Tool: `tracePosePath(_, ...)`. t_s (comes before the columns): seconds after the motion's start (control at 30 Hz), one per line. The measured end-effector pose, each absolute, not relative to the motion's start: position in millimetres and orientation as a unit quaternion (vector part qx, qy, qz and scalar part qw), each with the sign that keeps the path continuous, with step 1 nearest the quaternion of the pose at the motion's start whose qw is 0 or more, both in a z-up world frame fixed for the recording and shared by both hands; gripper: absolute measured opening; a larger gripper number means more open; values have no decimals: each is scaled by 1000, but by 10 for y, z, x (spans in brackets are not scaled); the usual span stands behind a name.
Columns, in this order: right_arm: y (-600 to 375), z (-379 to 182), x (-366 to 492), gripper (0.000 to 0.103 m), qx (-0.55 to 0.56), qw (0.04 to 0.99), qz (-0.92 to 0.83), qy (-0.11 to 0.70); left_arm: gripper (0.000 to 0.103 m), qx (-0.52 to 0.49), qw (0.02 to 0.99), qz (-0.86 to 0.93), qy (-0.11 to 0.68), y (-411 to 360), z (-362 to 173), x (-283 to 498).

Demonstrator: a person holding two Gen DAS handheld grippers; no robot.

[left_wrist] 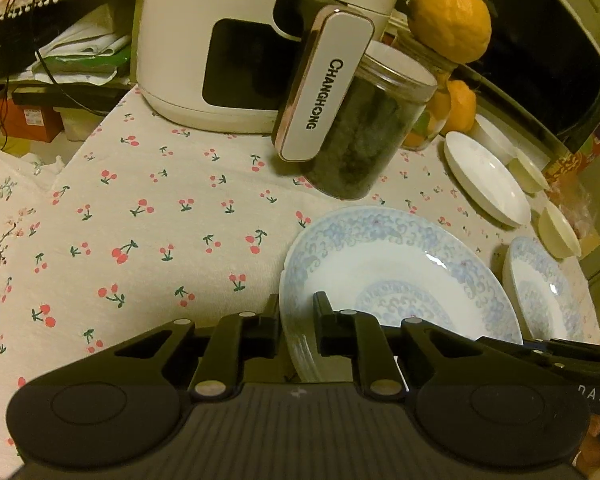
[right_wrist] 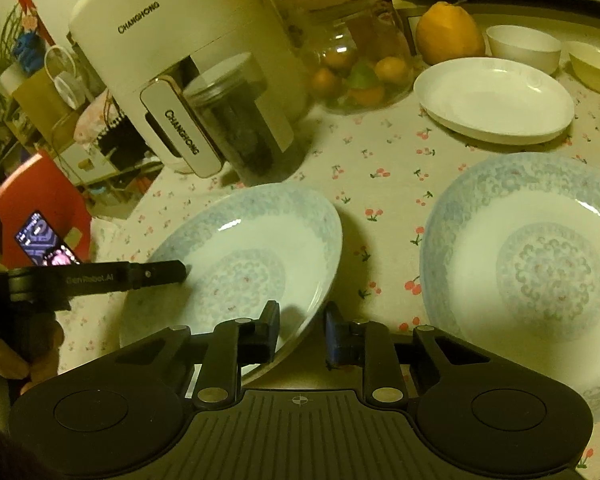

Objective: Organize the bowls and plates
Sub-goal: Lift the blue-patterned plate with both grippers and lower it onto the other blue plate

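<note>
A deep plate with a blue pattern point(left_wrist: 400, 264) lies on the cherry-print tablecloth point(left_wrist: 140, 220). My left gripper point(left_wrist: 299, 316) is shut on its left rim, one finger inside and one outside. In the right wrist view the same plate point(right_wrist: 252, 240) sits tilted, and my right gripper point(right_wrist: 302, 328) is shut on its near right rim. One of the left gripper's fingers point(right_wrist: 160, 274) shows on the plate's far edge, with a hand behind it. A second blue-patterned plate point(right_wrist: 540, 264) lies to the right, and a plain white plate point(right_wrist: 496, 100) lies beyond it.
A white air fryer point(left_wrist: 220, 40) and a jar of dark contents point(left_wrist: 364, 136) stand just behind the held plate. A glass jar of fruit point(right_wrist: 356, 68), an orange point(right_wrist: 448, 36), a white bowl point(right_wrist: 522, 46) and cream bowls point(right_wrist: 592, 64) line the back right. A microwave point(left_wrist: 540, 60) stands behind them.
</note>
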State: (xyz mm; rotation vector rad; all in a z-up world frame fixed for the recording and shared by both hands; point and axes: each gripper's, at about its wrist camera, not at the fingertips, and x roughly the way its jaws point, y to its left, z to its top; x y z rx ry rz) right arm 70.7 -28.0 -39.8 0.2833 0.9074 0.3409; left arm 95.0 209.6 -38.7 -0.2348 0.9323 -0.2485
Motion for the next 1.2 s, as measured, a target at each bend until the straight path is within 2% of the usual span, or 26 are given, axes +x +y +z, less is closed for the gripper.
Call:
tracePosePath(0.6, -439, -228, 701, 24, 153, 884, 164, 410, 14, -123, 886, -136, 426, 2030, -268, 891)
tracePosePath(1.2, -907, -73, 671, 24, 184, 892, 149, 385, 14, -109, 889, -171, 411, 1650, -110, 851)
